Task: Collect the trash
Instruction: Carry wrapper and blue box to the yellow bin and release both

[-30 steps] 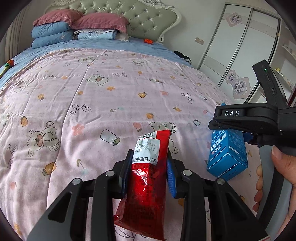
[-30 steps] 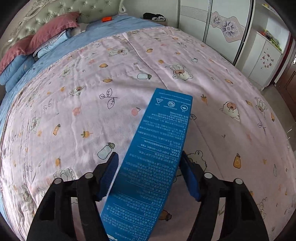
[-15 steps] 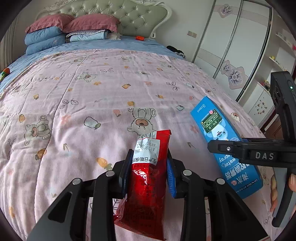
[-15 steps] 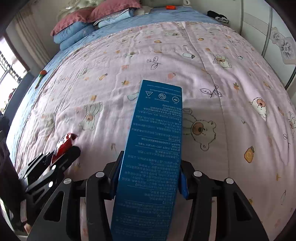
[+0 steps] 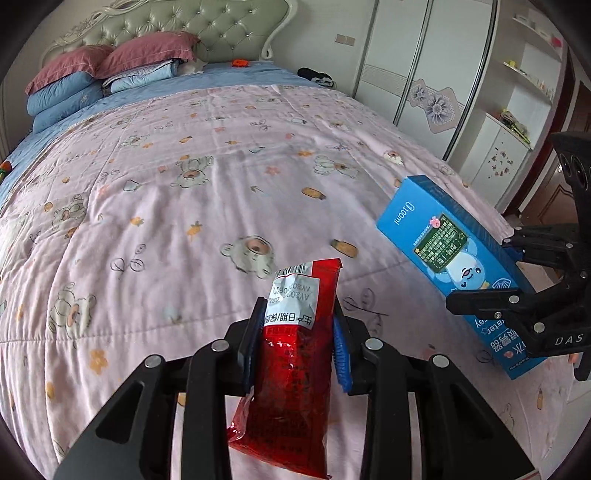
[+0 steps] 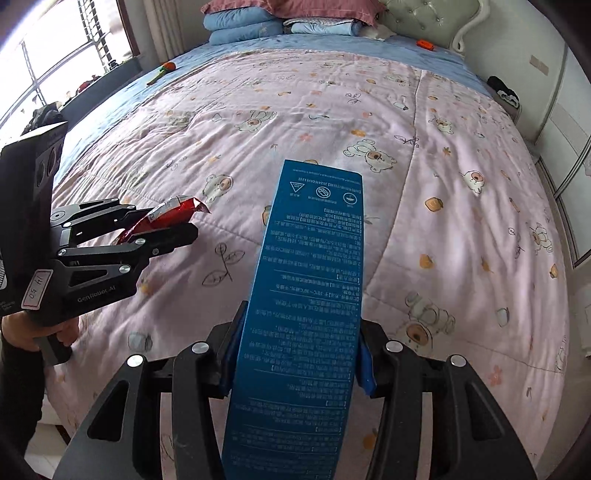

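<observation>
The left gripper (image 5: 297, 345) pinches a red wrapper (image 5: 291, 373) above the pink quilt (image 5: 166, 206); the wrapper's lower end is cut off at six o'clock, and its white label's print is too small to read. The right gripper (image 6: 295, 363) clamps a blue box (image 6: 306, 295) whose back text is upside down and illegible. In the left view the box, at three o'clock, reads "100ml", partly hidden by fingers marked "DAS".

Open quilt ahead of us, obstacles at the edges

We see bare quilt (image 5: 192, 206) ahead of both loaded grippers; pillows (image 5: 92, 81) and headboard (image 5: 192, 29) close the far end, and the wardrobe (image 5: 424, 74) stands along the right side.
</observation>
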`<state>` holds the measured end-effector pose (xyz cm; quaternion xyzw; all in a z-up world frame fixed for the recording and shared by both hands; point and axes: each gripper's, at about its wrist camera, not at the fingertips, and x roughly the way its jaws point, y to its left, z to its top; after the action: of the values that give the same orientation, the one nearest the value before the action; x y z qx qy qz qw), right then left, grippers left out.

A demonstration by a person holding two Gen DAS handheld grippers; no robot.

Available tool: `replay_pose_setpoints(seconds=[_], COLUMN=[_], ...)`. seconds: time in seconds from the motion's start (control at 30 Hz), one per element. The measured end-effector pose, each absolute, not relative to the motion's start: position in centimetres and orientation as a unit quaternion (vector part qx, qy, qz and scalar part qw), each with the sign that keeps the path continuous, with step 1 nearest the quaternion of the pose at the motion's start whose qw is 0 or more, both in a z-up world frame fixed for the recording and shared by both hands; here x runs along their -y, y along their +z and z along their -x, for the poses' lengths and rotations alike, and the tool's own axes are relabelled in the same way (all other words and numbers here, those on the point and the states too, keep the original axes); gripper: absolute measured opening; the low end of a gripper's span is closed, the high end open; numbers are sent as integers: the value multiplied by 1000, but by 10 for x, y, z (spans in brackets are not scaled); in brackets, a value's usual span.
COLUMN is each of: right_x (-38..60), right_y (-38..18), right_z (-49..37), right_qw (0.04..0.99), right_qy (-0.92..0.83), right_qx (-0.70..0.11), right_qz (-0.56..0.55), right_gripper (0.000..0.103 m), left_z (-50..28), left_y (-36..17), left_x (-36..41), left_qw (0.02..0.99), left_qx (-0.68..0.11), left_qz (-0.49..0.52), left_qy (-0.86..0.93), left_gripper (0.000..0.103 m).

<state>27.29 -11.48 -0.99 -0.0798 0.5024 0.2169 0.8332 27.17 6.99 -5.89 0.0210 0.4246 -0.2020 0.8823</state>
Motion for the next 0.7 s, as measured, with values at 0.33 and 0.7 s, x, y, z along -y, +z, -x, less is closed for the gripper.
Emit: replay_pose_setpoints(seconds=[0.33,0.7], right_x=[218,382], right_y=[3,11], right_z=[-182,-97], right_qw=[854,884], right_qy=[192,101], right_qx=[-476,-456], right_qz=[80,18], right_gripper=[48,48], left_z=[-193,-137], left_y=[-41,-34], left_x=[65,246], left_qw=[861,819], left_qx=[-417,-409], left_qz=[-89,-160], left_qy=[-275,-370], left_gripper=[33,33])
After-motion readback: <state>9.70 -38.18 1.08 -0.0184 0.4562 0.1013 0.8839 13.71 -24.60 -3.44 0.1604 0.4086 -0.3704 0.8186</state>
